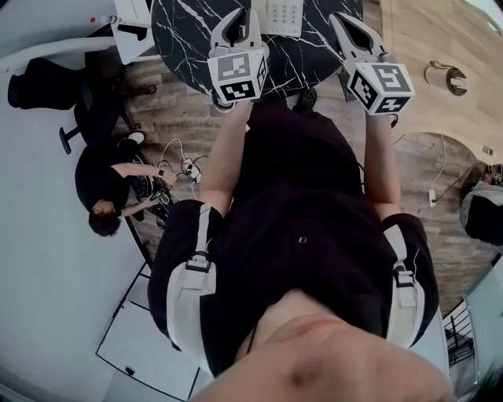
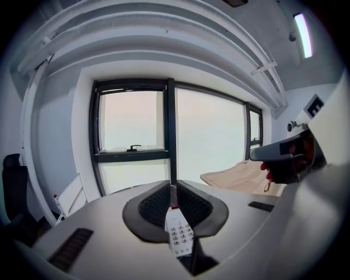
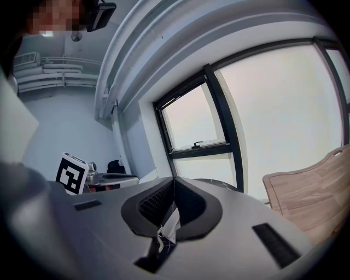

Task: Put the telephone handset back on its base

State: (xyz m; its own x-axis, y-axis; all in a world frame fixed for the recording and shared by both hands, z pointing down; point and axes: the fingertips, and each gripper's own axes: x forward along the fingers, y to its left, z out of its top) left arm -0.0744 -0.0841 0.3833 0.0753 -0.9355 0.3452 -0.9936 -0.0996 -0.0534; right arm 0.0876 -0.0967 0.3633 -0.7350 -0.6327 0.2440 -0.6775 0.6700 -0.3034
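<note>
A white telephone with a keypad lies on the black marble table at the top of the head view, between my two grippers. I cannot make out the handset as a separate part. My left gripper hovers just left of it, its pads together and nothing pinched between them; the keypad shows through the gap under the pads. My right gripper is to the telephone's right, also shut. Below its pads I see a white edge and a coiled cord.
A person crouches on the floor at the left beside cables and a power strip. A light wooden table with a round object stands at the right. A black chair is at far left. Both gripper views face large windows.
</note>
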